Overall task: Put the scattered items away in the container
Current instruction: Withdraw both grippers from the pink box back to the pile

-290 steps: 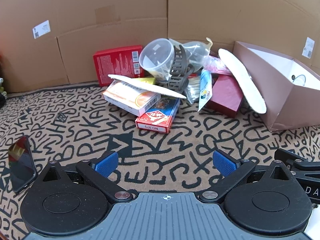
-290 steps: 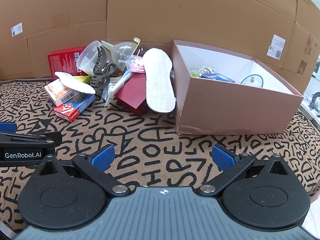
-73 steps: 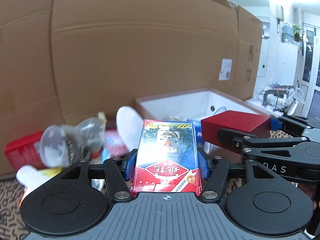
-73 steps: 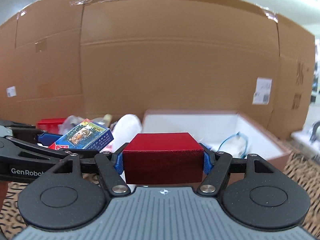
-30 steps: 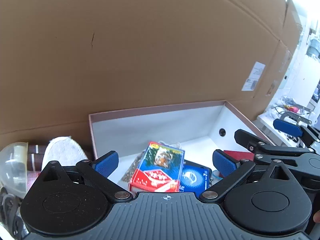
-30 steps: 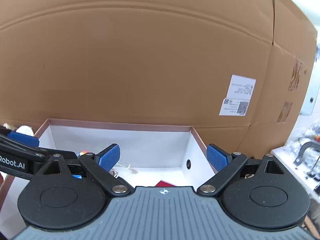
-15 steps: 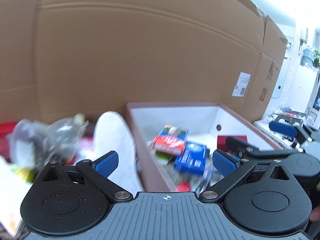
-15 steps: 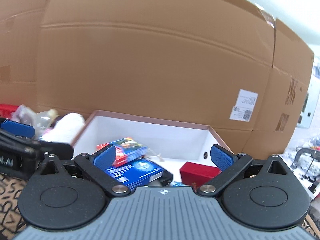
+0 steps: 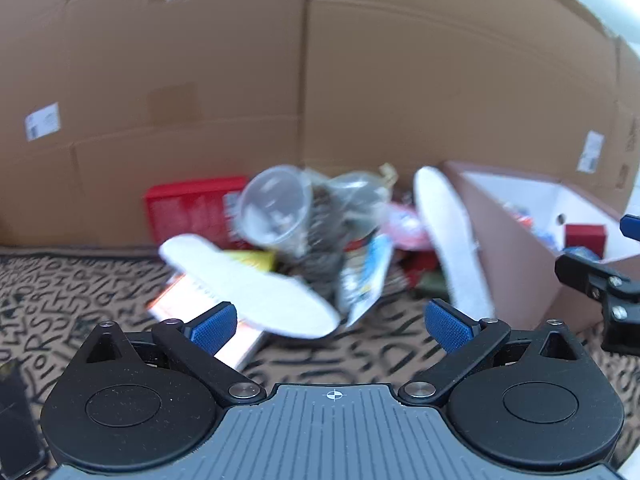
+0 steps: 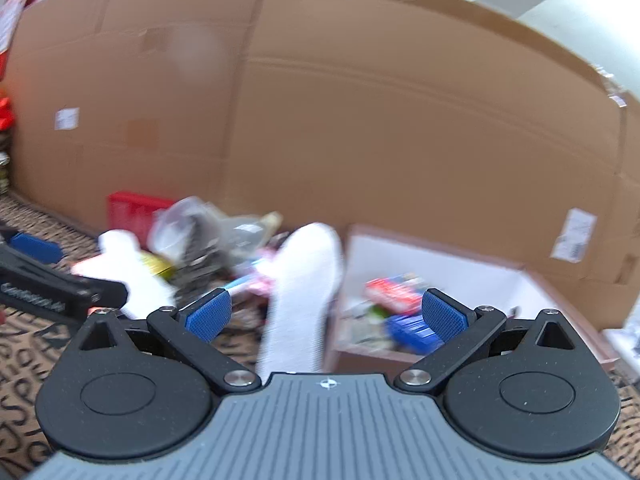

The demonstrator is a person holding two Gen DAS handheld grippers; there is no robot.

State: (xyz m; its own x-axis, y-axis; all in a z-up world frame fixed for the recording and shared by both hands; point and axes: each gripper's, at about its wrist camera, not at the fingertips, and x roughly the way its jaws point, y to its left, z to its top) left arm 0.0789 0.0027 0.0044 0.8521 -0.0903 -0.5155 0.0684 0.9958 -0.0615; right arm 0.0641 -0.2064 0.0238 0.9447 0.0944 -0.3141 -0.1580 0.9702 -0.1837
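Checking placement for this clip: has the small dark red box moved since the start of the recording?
Yes. The dark red box left the pile beside the insole and now lies inside the container.

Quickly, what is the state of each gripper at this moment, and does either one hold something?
Left gripper: open, holding nothing.
Right gripper: open, holding nothing; its jaws have just been opening.
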